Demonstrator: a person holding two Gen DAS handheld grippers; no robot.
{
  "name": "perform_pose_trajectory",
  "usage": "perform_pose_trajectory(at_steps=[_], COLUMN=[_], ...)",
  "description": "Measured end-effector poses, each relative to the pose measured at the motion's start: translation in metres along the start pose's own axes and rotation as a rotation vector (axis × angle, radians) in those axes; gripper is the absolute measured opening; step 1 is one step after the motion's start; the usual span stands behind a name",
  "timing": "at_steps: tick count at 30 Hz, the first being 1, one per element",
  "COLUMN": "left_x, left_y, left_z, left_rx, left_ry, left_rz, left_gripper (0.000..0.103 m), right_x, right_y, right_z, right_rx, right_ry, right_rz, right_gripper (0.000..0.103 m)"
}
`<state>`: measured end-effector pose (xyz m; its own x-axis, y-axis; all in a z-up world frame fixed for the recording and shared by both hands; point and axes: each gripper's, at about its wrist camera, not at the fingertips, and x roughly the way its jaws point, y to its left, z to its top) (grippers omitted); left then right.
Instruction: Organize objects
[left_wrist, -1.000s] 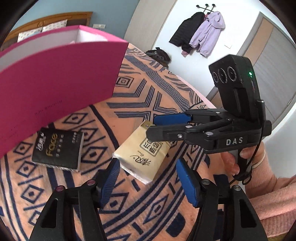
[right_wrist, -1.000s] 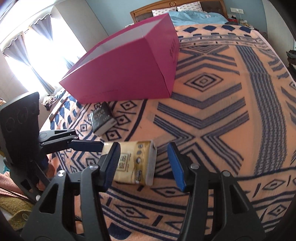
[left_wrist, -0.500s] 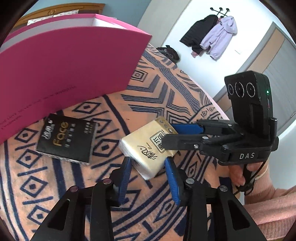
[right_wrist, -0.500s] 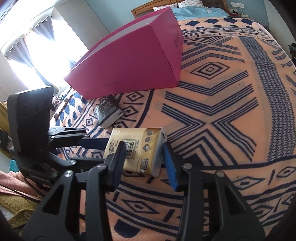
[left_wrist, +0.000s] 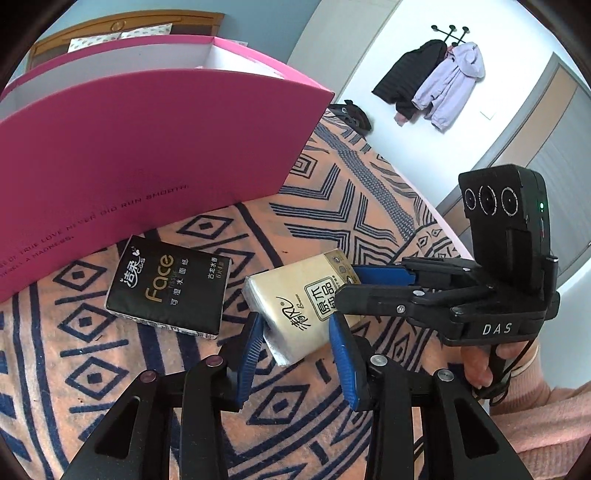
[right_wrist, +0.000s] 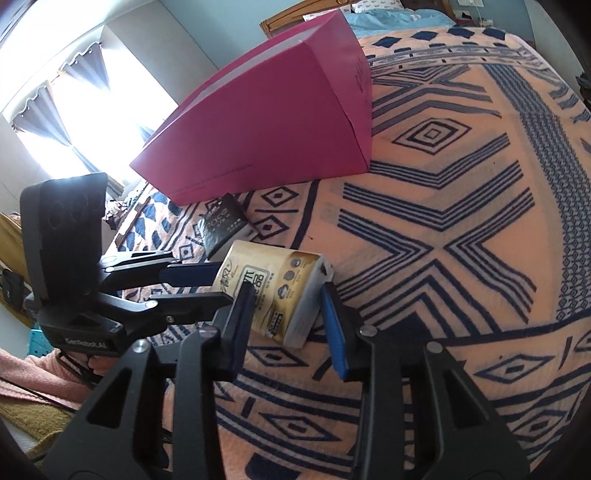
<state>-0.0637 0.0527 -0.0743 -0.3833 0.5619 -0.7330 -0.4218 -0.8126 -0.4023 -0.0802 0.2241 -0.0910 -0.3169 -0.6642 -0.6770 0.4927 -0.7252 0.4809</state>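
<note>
A cream tissue pack (left_wrist: 295, 302) is held off the patterned bedspread (left_wrist: 351, 206) by both grippers. My left gripper (left_wrist: 297, 350) is shut on its near end. My right gripper (right_wrist: 288, 321) is shut on its other end; it also shows in the left wrist view (left_wrist: 351, 284). The pack appears in the right wrist view (right_wrist: 273, 291) too. A black "Face" tissue pack (left_wrist: 170, 288) lies flat on the bedspread to the left, just in front of the large open pink box (left_wrist: 147, 147).
The pink box (right_wrist: 280, 122) stands on the bed beyond both packs. The bed's headboard (left_wrist: 122, 29) is behind it. Coats (left_wrist: 439, 81) hang on the far wall. A bright window (right_wrist: 81, 122) is to the left.
Both grippers closed on the cream pack from opposite ends and lifted it off the bedspread, tilting it. The views moved closer to the pink box.
</note>
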Motion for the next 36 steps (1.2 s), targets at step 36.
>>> perform_pose_trajectory(at_steps=[36], left_x=[-0.048], left_y=[-0.015], left_z=[0.023], left_rx=[0.069], left_ry=[-0.153], left_rz=[0.047], left_gripper=[0.037], right_x=[-0.033], right_y=[0.033], right_z=[0.029], right_rx=[-0.095], right_ry=[-0.125], right_rz=[-0.02], right_gripper=[0.038])
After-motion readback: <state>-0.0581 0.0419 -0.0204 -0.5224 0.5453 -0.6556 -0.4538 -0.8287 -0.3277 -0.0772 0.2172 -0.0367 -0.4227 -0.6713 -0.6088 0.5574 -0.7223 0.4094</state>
